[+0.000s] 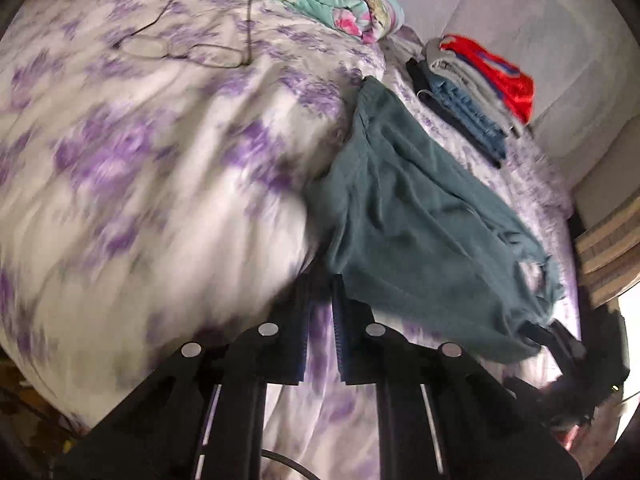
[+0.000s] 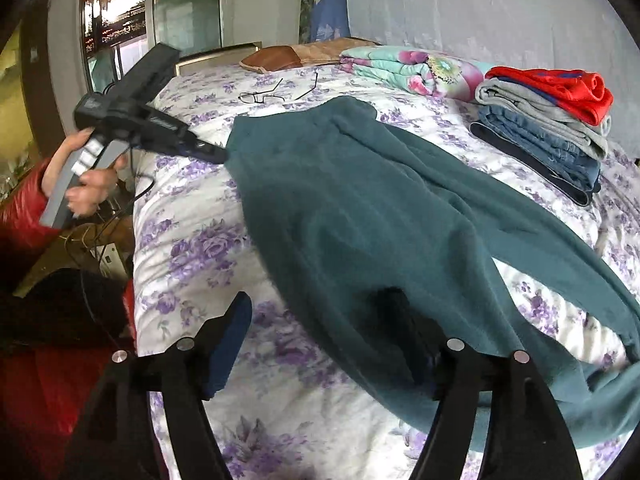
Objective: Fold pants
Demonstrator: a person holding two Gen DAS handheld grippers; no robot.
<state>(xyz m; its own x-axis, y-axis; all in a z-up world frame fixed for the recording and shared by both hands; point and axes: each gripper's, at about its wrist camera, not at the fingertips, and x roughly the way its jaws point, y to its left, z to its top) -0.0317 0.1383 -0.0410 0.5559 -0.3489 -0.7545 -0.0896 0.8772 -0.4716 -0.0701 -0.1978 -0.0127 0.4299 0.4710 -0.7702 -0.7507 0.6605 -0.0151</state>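
Left wrist view: left gripper (image 1: 320, 304), fingers nearly together with a slit between, nipping the teal pants (image 1: 420, 216) at an edge just ahead. Right gripper (image 2: 320, 340): fingers spread wide, the far-side finger under cloth. Pants sprawled on the bedspread (image 2: 192, 264); no fold visible yet. Folded stack (image 2: 548, 128) beyond.

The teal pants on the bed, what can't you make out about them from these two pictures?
- Left wrist view: the bedspread is motion-blurred; whether the left gripper pinches the pants edge is unclear.
- Right wrist view: the right gripper has one finger under the pants, hidden by cloth.
- Right wrist view: the pants' lower end is cut off by the frame's right edge.
- The folded stack: garment types unreadable.
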